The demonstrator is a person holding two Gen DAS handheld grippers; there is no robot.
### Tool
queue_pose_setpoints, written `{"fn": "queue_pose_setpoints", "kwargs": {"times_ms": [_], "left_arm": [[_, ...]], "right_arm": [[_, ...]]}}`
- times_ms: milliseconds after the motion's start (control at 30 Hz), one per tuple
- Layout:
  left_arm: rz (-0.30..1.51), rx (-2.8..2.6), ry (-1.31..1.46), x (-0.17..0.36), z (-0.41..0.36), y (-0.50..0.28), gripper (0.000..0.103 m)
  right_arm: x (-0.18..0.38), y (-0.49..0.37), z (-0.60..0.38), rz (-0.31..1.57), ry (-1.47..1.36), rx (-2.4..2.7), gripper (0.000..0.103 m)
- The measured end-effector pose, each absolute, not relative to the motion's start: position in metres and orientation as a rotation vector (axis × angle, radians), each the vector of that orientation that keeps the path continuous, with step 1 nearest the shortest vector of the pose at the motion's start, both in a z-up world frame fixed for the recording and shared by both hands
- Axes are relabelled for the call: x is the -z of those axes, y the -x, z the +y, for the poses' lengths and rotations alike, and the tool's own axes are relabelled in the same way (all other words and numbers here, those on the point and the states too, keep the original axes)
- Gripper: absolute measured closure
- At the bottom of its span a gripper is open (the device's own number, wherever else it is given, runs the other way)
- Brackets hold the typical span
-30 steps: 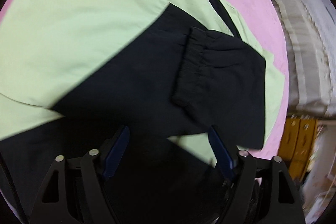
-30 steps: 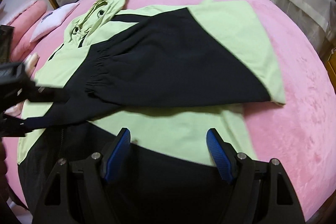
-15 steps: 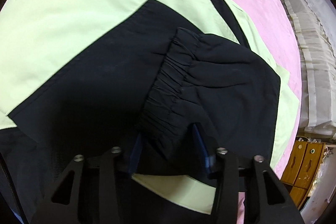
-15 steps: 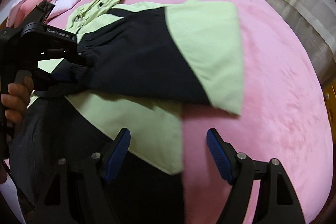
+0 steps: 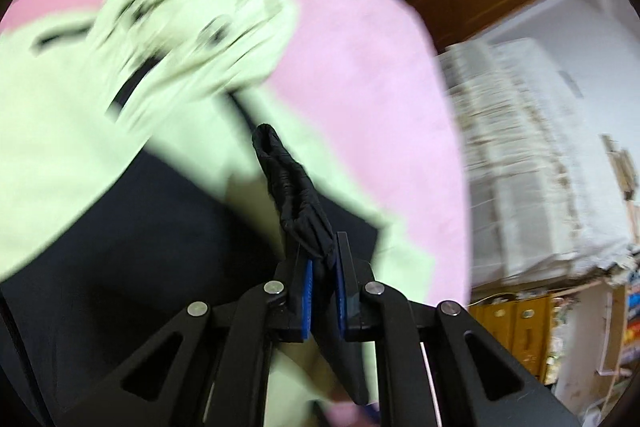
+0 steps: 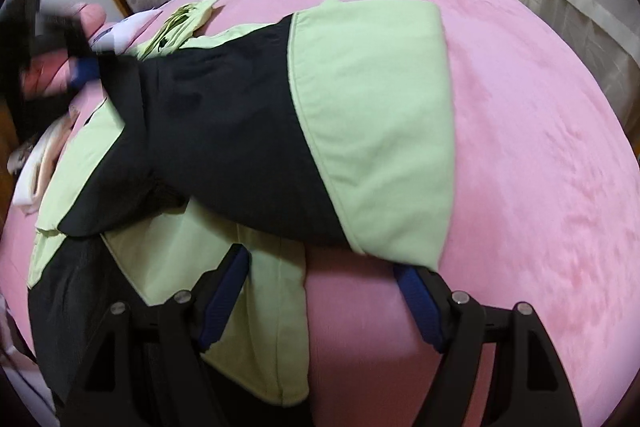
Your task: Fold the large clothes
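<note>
- A light green and black jacket (image 6: 248,131) is spread on a pink bed (image 6: 540,155), its hood (image 5: 188,23) at the far end of the bed in both wrist views.
- The left hand-held gripper (image 5: 322,259) is seen clamped on the black gathered cuff (image 5: 294,187) of one sleeve. Its jaws have just been closing and are now nearly together, with the cuff pinched between the blue pads.
- In the left wrist view the cuff stands up out of the jaws, pointing away from the camera toward the hood.
- In the right wrist view the held sleeve (image 6: 320,131) is stretched across the jacket body. Its long axis runs from the cuff at the upper left, where the left hand-held gripper (image 6: 86,71) is blurred, to the green shoulder (image 6: 384,131) at the right.
- The right hand-held gripper (image 6: 320,291) is spread wide and holds nothing. It is poised just over the near side of the jacket, one pad above a green panel, the other partly hidden under the shoulder fold.
- The shoulder fold lies just ahead of the right hand-held gripper, far nearer to it than to the left one.
- The sleeve is judged to be mid-fold, and the next move seems to turn on the cuff being carried along that sleeve line.
</note>
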State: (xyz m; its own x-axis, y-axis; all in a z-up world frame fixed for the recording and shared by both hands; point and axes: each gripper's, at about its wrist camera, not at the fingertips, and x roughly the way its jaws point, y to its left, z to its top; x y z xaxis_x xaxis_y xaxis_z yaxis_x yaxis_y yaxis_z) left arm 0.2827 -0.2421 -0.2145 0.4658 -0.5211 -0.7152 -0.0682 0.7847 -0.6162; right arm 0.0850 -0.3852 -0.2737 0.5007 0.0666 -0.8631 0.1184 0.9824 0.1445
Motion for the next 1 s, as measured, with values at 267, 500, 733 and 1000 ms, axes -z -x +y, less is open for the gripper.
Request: {"fn": "queue_pose_setpoints", "kwargs": {"times_ms": [267, 500, 733, 1000], "left_arm": [[0.769, 0.427, 0.740, 0.108, -0.220, -0.304, 0.096], [0.591, 0.196, 0.675, 0.056, -0.124, -0.284, 0.096], [0.872, -0.214, 0.560, 0.139, -0.054, -0.254, 0.096], [1.198, -0.492, 0.598, 0.274, -0.023, -0.200, 0.096]], "right_arm": [[0.274, -0.110, -0.371, 0.988, -0.100, 0.031, 0.028], [0.270, -0.129, -0.375, 0.971, -0.096, 0.052, 0.028], [0.267, -0.128, -0.366, 0.922, -0.047, 0.062, 0.031], [0.256, -0.122, -0.353, 0.922, 0.006, -0.026, 0.077]]}}
